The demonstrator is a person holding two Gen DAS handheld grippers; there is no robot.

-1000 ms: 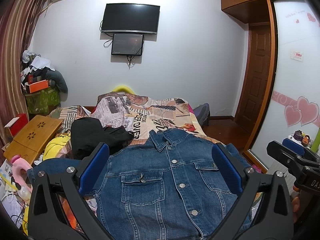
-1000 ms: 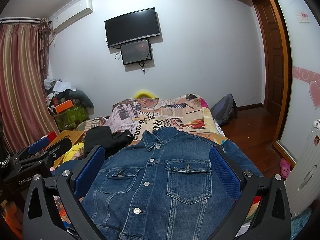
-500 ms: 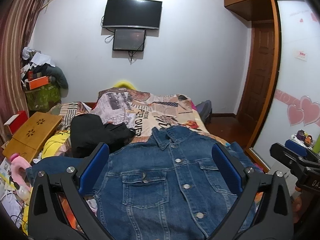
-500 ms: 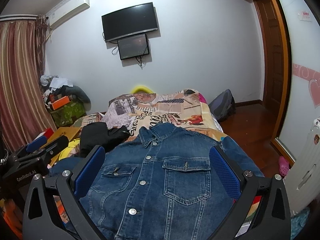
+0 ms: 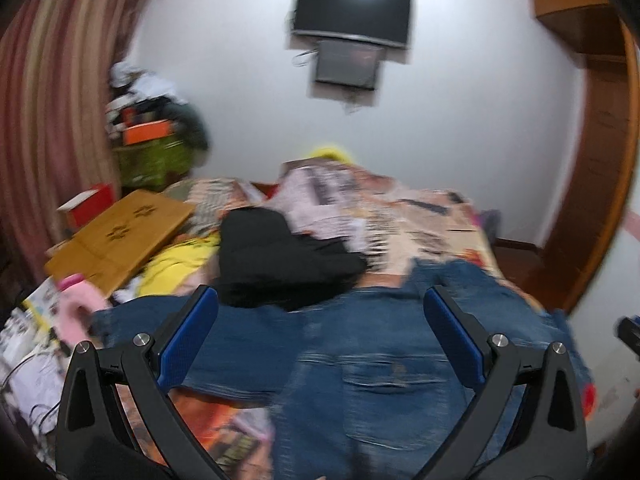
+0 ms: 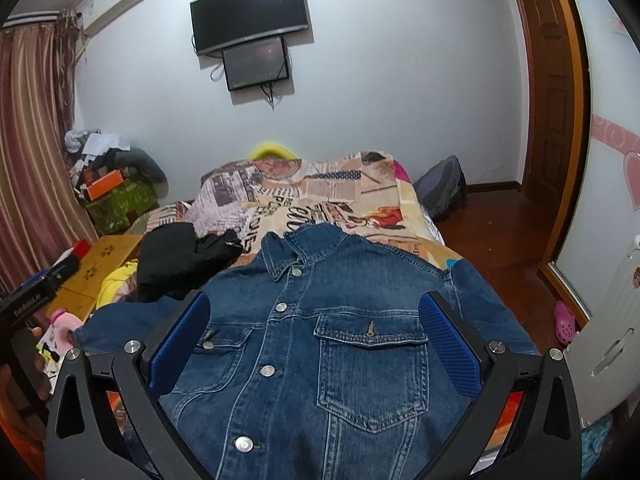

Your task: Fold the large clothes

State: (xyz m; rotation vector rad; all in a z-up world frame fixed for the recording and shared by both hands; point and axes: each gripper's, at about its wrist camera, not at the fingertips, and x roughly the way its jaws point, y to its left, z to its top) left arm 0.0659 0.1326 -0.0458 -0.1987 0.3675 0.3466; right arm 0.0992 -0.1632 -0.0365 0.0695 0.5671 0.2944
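Observation:
A blue denim jacket (image 6: pixel 320 340) lies face up and buttoned on the bed, collar toward the far wall, sleeves spread to both sides. The right gripper (image 6: pixel 314 340) hovers open above its chest, nothing between its blue pads. In the blurred left wrist view the left gripper (image 5: pixel 320 332) is open too, over the jacket (image 5: pixel 360 360) near its left sleeve (image 5: pixel 168 320). The left gripper's black body (image 6: pixel 28 300) also shows at the left edge of the right wrist view.
A black garment (image 6: pixel 180 260) lies bunched left of the collar on the printed bedspread (image 6: pixel 320 200). A wooden lap table (image 5: pixel 120 236), yellow cloth (image 5: pixel 176 264) and pink bottle (image 6: pixel 64 320) crowd the bed's left side. A backpack (image 6: pixel 440 188) stands on the floor to the right.
The left gripper has swung sharply to the left, so its view is blurred and now centres on the jacket's left sleeve and the black garment. The right gripper has barely moved.

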